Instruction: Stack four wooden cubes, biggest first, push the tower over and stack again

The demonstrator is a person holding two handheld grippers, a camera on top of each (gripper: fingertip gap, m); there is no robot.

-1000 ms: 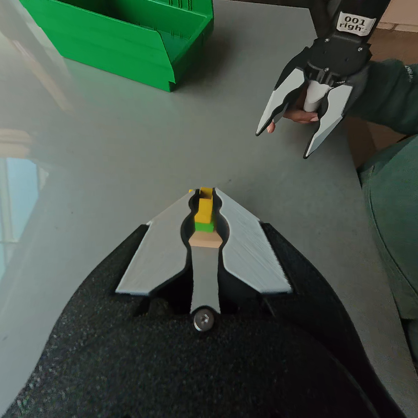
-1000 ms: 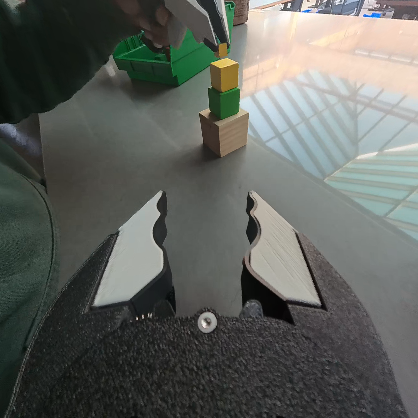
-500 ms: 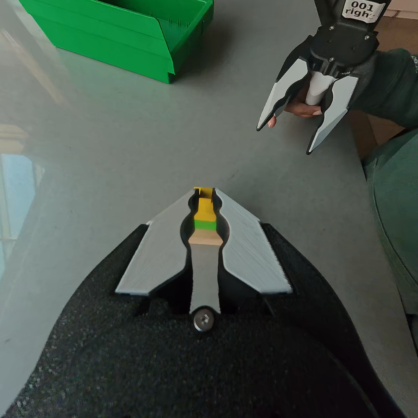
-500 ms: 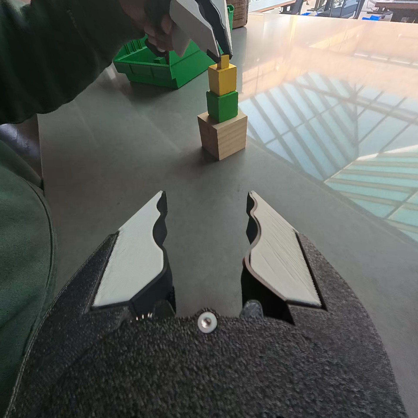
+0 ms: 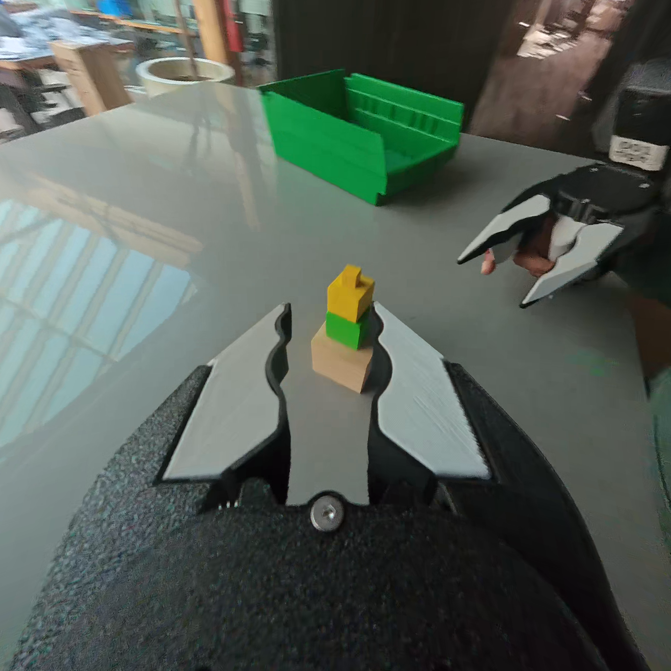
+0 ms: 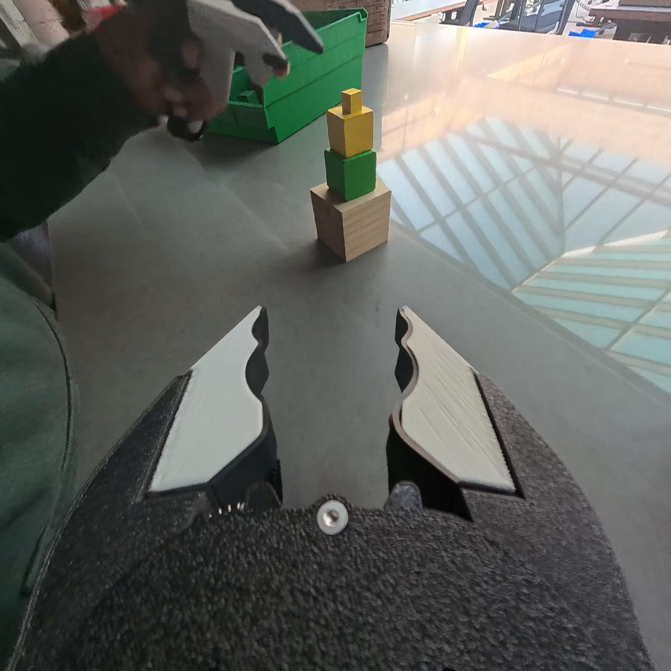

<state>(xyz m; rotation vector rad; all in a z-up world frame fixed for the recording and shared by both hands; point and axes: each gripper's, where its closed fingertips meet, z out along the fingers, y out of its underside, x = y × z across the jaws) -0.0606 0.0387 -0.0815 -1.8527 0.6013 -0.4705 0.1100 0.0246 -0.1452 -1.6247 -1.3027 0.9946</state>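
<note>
Two tools agape, empty-handed — green bin beyond the four-block tower, contents unclear.

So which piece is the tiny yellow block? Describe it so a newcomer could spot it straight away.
On the grey table, in front of the green bin, stands a block tower: wooden cube, green cube, yellow cube. The tiny yellow block sits at the very top, the smallest piece, far narrower than the yellow cube beneath it.

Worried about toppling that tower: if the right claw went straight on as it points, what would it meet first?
Probably the wooden block at the tower's base, a little right of the right claw; bare table lies between. Depth is uncertain.
</note>
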